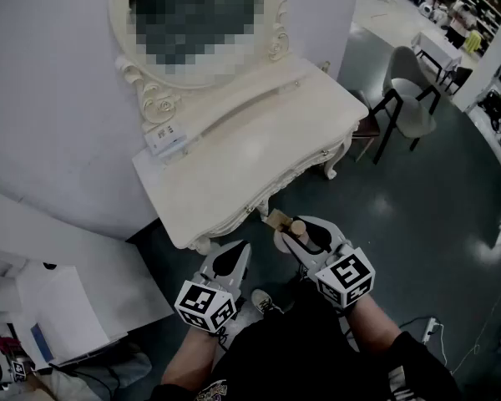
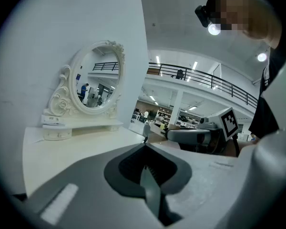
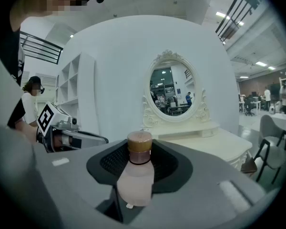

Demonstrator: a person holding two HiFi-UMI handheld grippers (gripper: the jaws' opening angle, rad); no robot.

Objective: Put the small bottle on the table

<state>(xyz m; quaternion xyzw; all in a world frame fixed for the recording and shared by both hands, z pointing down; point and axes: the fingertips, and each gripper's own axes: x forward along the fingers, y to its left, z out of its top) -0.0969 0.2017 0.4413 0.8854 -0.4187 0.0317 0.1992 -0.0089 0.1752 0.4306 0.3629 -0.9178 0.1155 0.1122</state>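
Bottle (image 3: 136, 173): frame centre, upright, clamped at mid-body in the right gripper's (image 1: 301, 233) wide-set jaws. Probably light, rigid and smooth; hold below the cap (image 3: 139, 144). Left gripper (image 2: 145, 149): jaws together, empty. Table (image 1: 259, 149): upper centre, ahead.

In the head view the mirror (image 1: 198, 27) is cut off by the top edge, the small bottle (image 1: 298, 227) shows only its cap, and the print of the card (image 1: 169, 139) on the table (image 1: 250, 161) is too small to read.

Large hall: dressing table (image 1: 234, 161), mezzanine (image 2: 200, 78)
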